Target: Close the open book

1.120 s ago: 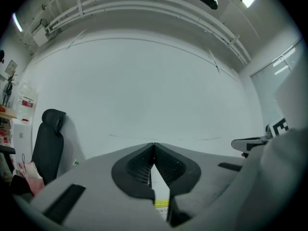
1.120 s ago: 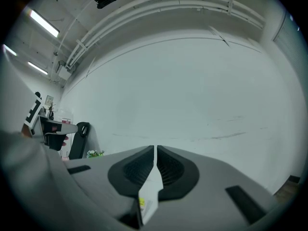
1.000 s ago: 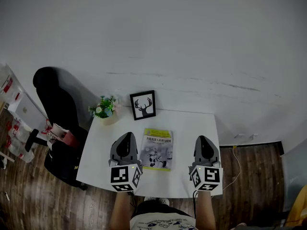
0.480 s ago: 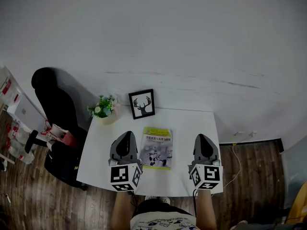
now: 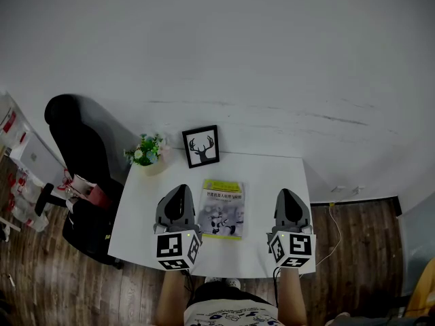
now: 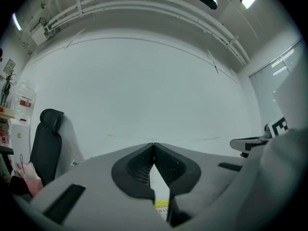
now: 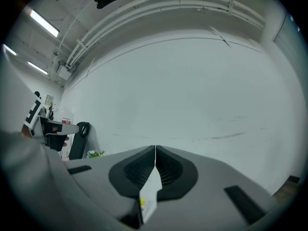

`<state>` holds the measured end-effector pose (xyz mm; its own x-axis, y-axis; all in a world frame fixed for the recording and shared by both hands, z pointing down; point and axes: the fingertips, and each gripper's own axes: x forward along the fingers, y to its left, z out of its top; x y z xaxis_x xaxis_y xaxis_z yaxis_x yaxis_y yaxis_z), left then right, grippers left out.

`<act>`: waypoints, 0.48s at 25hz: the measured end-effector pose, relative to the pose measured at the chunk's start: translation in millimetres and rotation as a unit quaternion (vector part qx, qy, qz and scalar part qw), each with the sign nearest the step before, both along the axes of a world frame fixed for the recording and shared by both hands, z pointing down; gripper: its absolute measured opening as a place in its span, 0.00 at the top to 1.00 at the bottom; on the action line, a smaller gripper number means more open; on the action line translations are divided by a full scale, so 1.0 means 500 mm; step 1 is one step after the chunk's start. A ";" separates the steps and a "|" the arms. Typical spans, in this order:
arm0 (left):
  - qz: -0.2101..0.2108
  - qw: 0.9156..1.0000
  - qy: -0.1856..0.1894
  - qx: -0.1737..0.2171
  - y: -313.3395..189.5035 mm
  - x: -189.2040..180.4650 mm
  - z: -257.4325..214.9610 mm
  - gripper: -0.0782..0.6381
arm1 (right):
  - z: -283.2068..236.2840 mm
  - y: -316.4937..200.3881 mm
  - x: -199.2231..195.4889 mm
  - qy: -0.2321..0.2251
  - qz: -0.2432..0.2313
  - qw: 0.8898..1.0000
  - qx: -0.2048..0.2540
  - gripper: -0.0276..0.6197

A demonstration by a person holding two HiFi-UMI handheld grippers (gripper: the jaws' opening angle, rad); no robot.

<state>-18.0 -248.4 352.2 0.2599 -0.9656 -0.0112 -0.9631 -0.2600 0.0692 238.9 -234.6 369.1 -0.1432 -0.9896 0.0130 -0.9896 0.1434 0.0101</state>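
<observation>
Left tongs (image 5: 179,191) and right tongs (image 5: 290,195), both pinched tight w/ nothing between them, hang level over the near edge of the white surface (image 5: 272,175). The book (image 5: 223,209) lies flat btwn them, apart from both, cover up. It looks already closed, so little seems left to do. Behind it: framed deer picture (image 5: 202,147), potted plant (image 5: 147,153); black chair (image 5: 75,141) at left.

Room right of book (image 5: 223,209); frame (image 5: 202,147), plant (image 5: 147,151) block back-left

Left hand-held gripper (image 5: 179,191), right hand-held gripper (image 5: 288,195): grey, marker cubes (image 5: 178,250) (black ribbed pads (image 6: 138,166)); white shirt (image 5: 224,316).
</observation>
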 end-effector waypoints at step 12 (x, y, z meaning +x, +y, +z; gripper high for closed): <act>0.001 1.000 0.002 -0.003 0.001 0.008 0.003 0.86 | 0.000 0.003 0.005 -0.005 0.002 1.000 0.003 0.91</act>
<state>-13.9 -248.0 353.8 0.2613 -0.9652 -0.0066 -0.9624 -0.2611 0.0747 241.5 -233.2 368.9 -0.1403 -0.9901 0.0056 -0.9901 0.1403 0.0016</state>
